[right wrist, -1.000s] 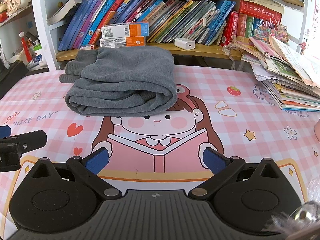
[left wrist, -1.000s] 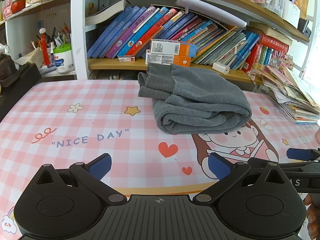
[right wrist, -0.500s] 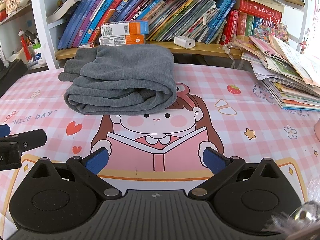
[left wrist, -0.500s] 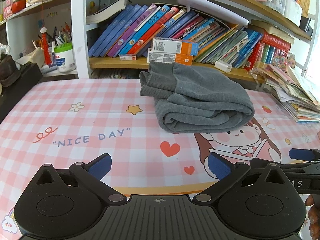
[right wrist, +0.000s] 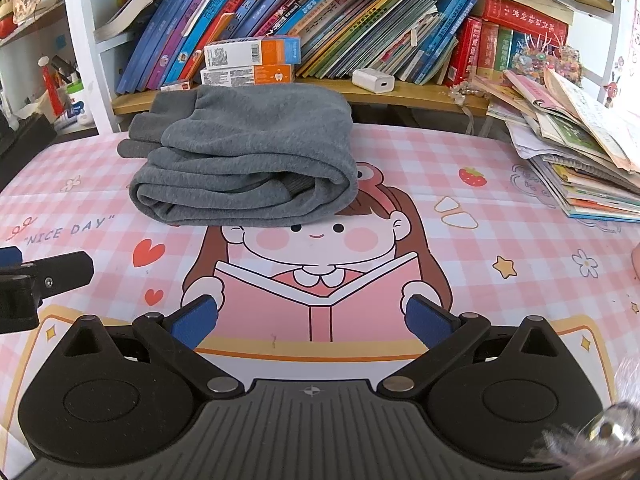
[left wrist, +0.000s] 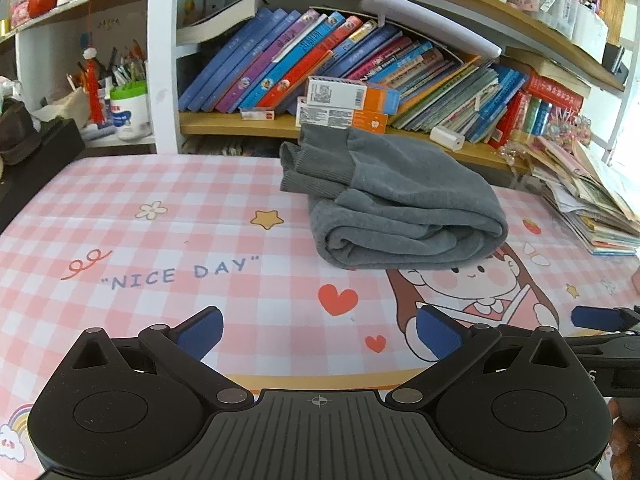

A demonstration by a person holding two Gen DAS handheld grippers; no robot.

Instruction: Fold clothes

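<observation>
A grey garment point(left wrist: 392, 204) lies folded into a thick bundle at the far side of the pink checked table mat point(left wrist: 160, 240); it also shows in the right wrist view point(right wrist: 244, 160). Its ribbed cuffs point to the left. My left gripper point(left wrist: 318, 332) is open and empty, well short of the bundle, near the table's front edge. My right gripper point(right wrist: 312, 320) is open and empty, also near the front edge. Each gripper shows at the side of the other's view.
A bookshelf with slanted books point(left wrist: 320, 64) and stacked boxes point(left wrist: 348, 104) stands right behind the garment. A pile of magazines point(right wrist: 572, 152) lies at the table's right. A black box point(left wrist: 36, 160) and a pen cup point(left wrist: 128, 108) sit at the left.
Both grippers have shifted only slightly; the garment appears a little lower and nearer in the views. Nothing was gripped or released.
</observation>
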